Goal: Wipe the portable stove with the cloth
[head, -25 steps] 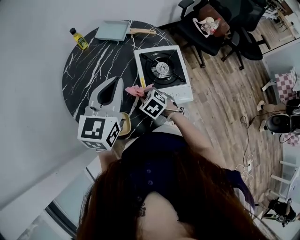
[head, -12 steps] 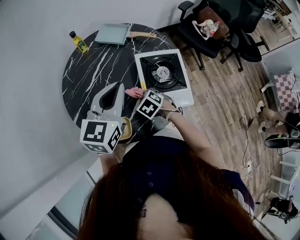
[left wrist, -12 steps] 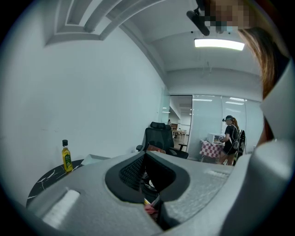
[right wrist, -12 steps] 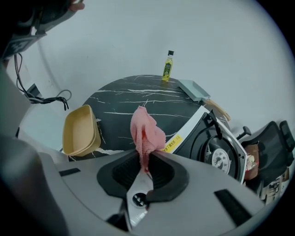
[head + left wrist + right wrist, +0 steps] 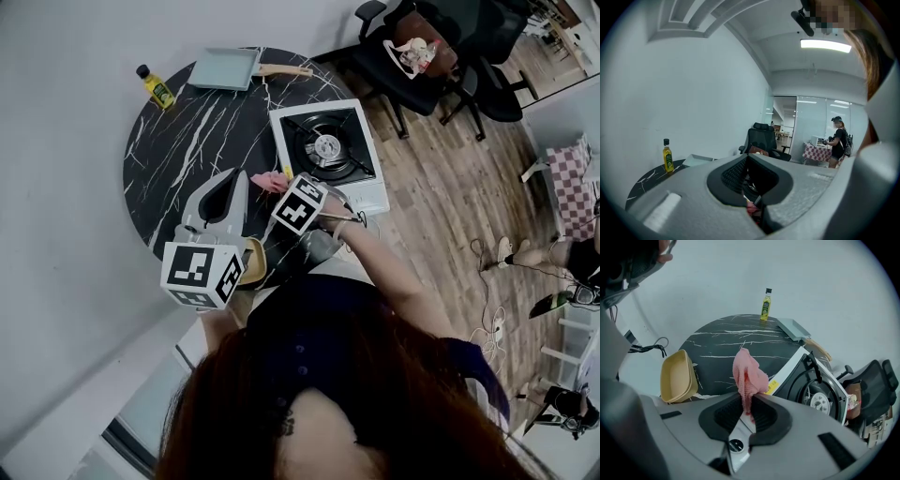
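Right gripper (image 5: pixel 746 401) has barely shifted from a second ago, clamped on the pink cloth (image 5: pixel 747 373) just beside the stove (image 5: pixel 328 150). Tan tub (image 5: pixel 677 376) at the table's (image 5: pixel 187 141) near edge: empty. Left gripper (image 5: pixel 750 201) closed on nothing. Far edge: pan (image 5: pixel 225 67) (also empty), oil bottle (image 5: pixel 155 86).

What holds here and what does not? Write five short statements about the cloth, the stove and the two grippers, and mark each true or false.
1. The right gripper has its jaws shut on the pink cloth. True.
2. The cloth lies on the stove. False: it hangs from the jaws, beside the stove.
3. A pan sits on the burner. False: it lies at the table's far edge; the burner is bare.
4. The oil bottle stands upright. True.
5. The left gripper holds the tan container. False: its jaws are shut on nothing.
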`<state>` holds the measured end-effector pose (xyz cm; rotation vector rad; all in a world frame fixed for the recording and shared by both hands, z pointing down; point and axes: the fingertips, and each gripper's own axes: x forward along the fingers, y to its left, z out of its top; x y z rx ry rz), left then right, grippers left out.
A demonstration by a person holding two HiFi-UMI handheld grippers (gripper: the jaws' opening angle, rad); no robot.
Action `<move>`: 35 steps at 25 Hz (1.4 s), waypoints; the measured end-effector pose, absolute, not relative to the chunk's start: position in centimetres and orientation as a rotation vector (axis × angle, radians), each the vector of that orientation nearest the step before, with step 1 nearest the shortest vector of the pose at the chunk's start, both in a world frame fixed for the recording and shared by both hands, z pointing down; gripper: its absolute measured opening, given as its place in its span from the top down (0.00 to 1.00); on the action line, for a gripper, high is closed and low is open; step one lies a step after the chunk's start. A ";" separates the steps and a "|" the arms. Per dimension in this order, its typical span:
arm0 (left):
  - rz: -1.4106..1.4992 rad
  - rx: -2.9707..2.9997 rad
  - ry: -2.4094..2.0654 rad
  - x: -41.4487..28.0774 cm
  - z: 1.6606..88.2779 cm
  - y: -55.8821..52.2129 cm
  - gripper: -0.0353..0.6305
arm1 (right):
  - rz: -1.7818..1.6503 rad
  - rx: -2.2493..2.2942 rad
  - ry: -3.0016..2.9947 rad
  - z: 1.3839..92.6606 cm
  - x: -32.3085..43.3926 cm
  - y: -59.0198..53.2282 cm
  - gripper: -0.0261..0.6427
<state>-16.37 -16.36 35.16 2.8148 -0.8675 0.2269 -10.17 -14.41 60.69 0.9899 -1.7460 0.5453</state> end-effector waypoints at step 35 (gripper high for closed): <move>0.369 2.769 -0.738 -16.3 39.0 -18.7 0.93 | 0.554 1.075 -1.721 61.0 -7.5 -22.5 0.87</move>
